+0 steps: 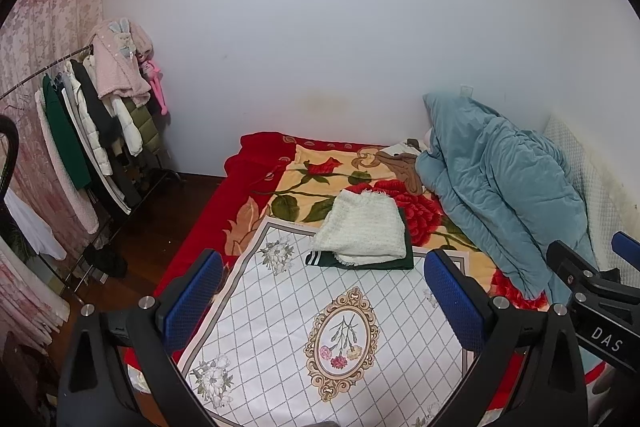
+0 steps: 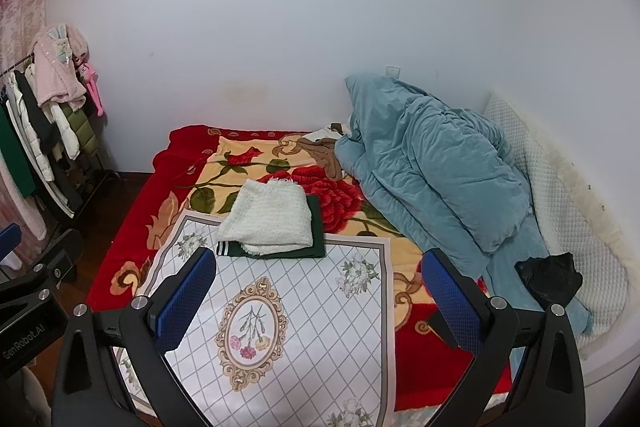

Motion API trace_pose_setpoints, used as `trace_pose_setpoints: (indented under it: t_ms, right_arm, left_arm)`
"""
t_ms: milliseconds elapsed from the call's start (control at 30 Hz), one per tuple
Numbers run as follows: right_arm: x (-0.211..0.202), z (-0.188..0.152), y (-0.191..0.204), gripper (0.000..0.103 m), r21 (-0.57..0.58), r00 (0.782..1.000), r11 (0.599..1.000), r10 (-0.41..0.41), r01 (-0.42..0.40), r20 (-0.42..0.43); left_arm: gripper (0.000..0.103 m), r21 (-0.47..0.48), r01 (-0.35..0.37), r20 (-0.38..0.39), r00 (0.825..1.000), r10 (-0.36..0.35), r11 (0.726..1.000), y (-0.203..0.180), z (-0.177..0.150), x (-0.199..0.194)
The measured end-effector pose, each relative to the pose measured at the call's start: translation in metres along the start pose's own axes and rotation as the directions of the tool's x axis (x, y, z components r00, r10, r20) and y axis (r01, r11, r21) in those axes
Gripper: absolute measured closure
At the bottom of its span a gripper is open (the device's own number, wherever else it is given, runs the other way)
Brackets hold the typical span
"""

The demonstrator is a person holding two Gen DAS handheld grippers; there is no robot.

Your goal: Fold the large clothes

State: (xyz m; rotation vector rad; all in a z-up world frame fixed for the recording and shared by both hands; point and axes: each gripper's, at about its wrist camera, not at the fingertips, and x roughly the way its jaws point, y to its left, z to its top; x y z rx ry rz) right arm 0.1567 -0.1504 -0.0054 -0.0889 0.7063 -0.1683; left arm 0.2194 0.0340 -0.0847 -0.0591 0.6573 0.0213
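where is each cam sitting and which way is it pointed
Left wrist: rides the left gripper, held above the bed's near end, facing the far wall; its open blue fingers frame the white mat, and the right gripper shows at right.
Right wrist: rides the right gripper, same heading, set further right; open fingers, left gripper at left.
Shared: folded white garment on a green one, teal duvet, clothes rack.

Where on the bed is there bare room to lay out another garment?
Free: the white diamond-patterned floral mat nearer than the folded white knit garment on the dark green folded garment. Crowded: the right side, under the bunched teal quilt and black bag.
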Motion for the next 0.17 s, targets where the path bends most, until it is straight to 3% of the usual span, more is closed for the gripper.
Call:
trace_pose_setpoints:
  t_ms: [167]
  right_arm:
    - [0.0000, -0.0002, 0.0001, 0.000, -0.001, 1.000, 1.000, 0.000, 0.000, -0.002]
  left_arm:
    - [0.000, -0.003, -0.006, 0.003, 1.000, 0.006, 1.000, 0.0008, -0.0019, -0.0025]
